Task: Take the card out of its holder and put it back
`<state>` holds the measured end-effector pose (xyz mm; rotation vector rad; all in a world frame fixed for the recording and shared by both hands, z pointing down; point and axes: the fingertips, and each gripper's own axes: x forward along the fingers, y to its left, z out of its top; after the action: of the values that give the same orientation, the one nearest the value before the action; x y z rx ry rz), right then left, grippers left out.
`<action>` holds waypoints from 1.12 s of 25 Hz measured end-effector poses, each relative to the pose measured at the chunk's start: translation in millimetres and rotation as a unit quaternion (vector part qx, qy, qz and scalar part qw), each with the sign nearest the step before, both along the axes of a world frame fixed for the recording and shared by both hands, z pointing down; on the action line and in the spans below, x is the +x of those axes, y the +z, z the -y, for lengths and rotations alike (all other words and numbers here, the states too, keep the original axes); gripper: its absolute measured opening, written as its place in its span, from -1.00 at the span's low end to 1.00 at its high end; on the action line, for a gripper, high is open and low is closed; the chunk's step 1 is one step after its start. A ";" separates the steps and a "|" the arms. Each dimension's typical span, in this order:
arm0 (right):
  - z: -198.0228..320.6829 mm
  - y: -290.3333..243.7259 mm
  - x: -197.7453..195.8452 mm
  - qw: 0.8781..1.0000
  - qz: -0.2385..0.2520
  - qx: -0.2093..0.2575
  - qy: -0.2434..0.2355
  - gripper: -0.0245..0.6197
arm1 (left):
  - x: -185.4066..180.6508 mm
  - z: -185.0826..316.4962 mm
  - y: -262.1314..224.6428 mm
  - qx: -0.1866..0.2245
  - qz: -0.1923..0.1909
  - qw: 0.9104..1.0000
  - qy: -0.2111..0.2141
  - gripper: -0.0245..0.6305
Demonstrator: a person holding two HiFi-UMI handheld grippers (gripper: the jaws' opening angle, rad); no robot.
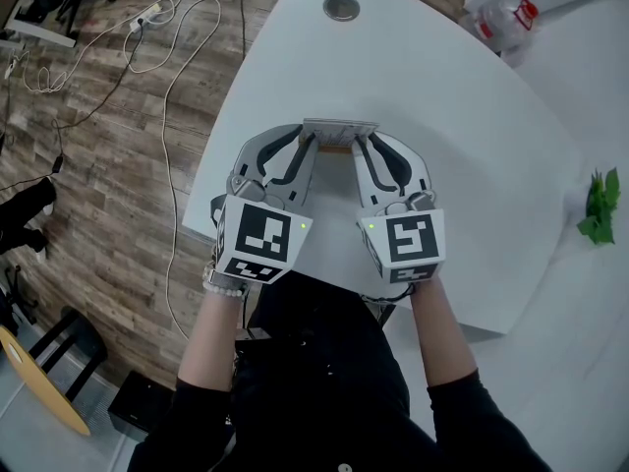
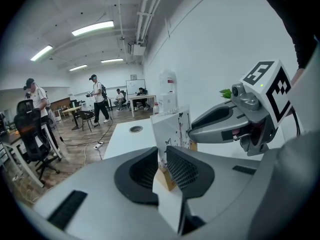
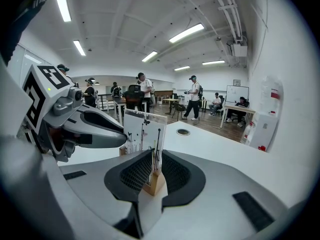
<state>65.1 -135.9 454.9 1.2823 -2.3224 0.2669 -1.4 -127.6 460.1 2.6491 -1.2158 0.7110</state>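
Head view is showing both tools meeting over the white bench (image 1: 472,155), where the card (image 1: 339,129) is standing upright in its small wooden holder (image 1: 337,148), not yet lifted out. The left hand-held gripper (image 1: 303,138) is pinching one end of the card with its jaws narrow. Its pads are lying against the sheet just above the wood, seemingly ready to draw it upward. The right hand-held gripper (image 1: 366,142) is sitting at the opposite end with its jaws narrowed around the holder's end and the card's edge running between them. It is probably pinning the block down so that it is not rising with the card.
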 end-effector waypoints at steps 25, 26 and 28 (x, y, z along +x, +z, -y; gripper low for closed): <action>-7.0 -20.4 14.5 0.998 0.014 0.015 0.053 -0.63 | -3.6 -2.6 -31.5 0.029 -0.014 0.999 0.007 -0.75; -7.3 -23.8 15.9 0.998 0.010 0.020 0.057 -0.69 | -5.3 -3.4 -35.6 0.033 -0.013 0.999 0.005 -0.75; -8.6 -31.6 17.9 0.998 0.009 0.031 0.061 -0.73 | -7.8 -6.1 -45.8 0.044 -0.015 0.999 0.006 -0.75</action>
<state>83.0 -127.3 423.3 1.4608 -2.2863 0.2482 -9.2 -121.5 414.2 2.7291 -1.2521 0.6305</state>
